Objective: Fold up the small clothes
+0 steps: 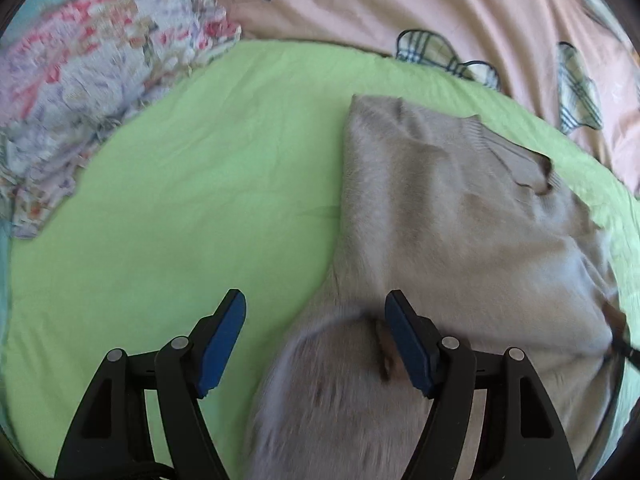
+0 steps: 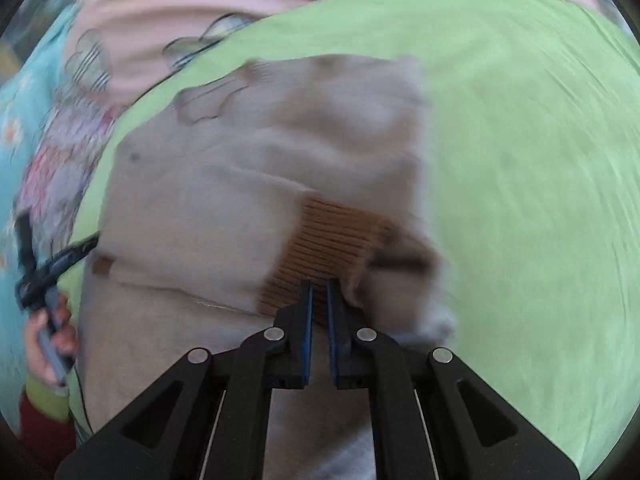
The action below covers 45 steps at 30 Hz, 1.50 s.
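A small beige knit sweater lies partly folded on a green sheet. My left gripper is open above the sweater's near left edge, with a blurred fold of the fabric between its blue pads. In the right wrist view the sweater fills the middle. My right gripper is shut on the sweater's brown ribbed cuff and holds it over the body of the garment. The view is blurred by motion.
A pink quilt with plaid patches lies beyond the green sheet. A floral cloth is bunched at the far left. In the right wrist view the person's left hand and the other gripper's handle show at the left edge.
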Each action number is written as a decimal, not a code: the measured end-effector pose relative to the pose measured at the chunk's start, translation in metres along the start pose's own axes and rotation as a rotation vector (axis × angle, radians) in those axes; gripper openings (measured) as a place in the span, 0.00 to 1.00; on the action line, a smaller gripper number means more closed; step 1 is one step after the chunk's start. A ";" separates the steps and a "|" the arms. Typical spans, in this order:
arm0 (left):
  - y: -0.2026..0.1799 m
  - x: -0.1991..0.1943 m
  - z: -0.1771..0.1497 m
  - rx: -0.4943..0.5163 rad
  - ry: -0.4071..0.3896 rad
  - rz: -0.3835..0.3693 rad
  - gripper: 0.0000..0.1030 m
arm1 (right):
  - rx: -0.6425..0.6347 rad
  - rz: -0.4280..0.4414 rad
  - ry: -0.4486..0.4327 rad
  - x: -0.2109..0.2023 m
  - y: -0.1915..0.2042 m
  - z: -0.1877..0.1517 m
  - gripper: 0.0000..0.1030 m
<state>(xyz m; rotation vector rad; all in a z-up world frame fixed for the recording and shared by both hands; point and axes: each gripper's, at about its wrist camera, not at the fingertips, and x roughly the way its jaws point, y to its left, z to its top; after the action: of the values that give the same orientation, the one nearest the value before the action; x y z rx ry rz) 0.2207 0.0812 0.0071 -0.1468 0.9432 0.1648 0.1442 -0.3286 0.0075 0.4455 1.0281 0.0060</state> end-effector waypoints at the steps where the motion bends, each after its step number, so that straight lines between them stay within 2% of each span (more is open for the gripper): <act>1: 0.001 -0.009 -0.005 0.009 -0.005 0.000 0.70 | 0.017 -0.012 -0.030 -0.009 -0.003 -0.004 0.07; 3: 0.006 -0.027 -0.021 0.018 -0.006 -0.027 0.71 | 0.025 -0.035 -0.096 -0.032 -0.001 -0.018 0.09; 5: 0.009 -0.043 -0.041 0.025 -0.004 -0.051 0.71 | 0.031 0.010 -0.113 -0.047 -0.001 -0.032 0.15; 7: 0.013 -0.058 -0.064 0.022 -0.005 -0.061 0.71 | 0.016 0.011 -0.128 -0.061 0.002 -0.047 0.35; 9: 0.020 -0.070 -0.087 0.016 0.007 -0.076 0.71 | -0.015 0.007 -0.152 -0.078 0.008 -0.071 0.40; 12: 0.026 -0.083 -0.121 0.025 0.027 -0.068 0.71 | -0.053 0.000 -0.165 -0.087 0.021 -0.096 0.41; 16: 0.040 -0.098 -0.159 0.005 0.053 -0.075 0.71 | -0.138 -0.078 -0.144 -0.088 0.045 -0.128 0.41; 20: 0.052 -0.109 -0.191 -0.024 0.088 -0.100 0.71 | -0.235 -0.095 -0.074 -0.078 0.073 -0.164 0.45; 25: 0.054 -0.121 -0.217 -0.008 0.113 -0.128 0.72 | -0.291 -0.177 -0.016 -0.063 0.087 -0.192 0.46; 27: 0.053 -0.125 -0.228 -0.002 0.123 -0.135 0.77 | -0.307 -0.227 -0.008 -0.058 0.089 -0.199 0.46; 32: 0.043 -0.128 -0.249 0.027 0.136 -0.121 0.81 | -0.434 -0.413 -0.007 -0.044 0.097 -0.217 0.44; 33: 0.041 -0.128 -0.251 0.041 0.137 -0.115 0.81 | -0.474 -0.452 -0.009 -0.042 0.099 -0.220 0.40; 34: 0.038 -0.128 -0.251 0.055 0.140 -0.110 0.81 | -0.492 -0.479 -0.013 -0.042 0.099 -0.222 0.29; 35: 0.036 -0.129 -0.251 0.060 0.141 -0.111 0.81 | -0.498 -0.495 -0.020 -0.045 0.097 -0.220 0.22; 36: 0.037 -0.129 -0.250 0.060 0.142 -0.114 0.81 | -0.481 -0.482 -0.026 -0.051 0.091 -0.218 0.13; 37: 0.038 -0.129 -0.250 0.057 0.145 -0.117 0.81 | -0.441 -0.450 -0.030 -0.060 0.083 -0.214 0.11; 41: 0.039 -0.128 -0.249 0.054 0.152 -0.123 0.80 | -0.230 -0.330 -0.070 -0.110 0.029 -0.202 0.10; 45: 0.035 -0.127 -0.249 0.069 0.158 -0.139 0.80 | -0.067 -0.158 -0.034 -0.131 -0.034 -0.204 0.09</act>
<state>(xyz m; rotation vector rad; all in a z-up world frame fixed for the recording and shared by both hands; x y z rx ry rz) -0.0561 0.0572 -0.0357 -0.1632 1.0906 -0.0084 -0.1008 -0.3150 0.0145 0.3012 1.0239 -0.1077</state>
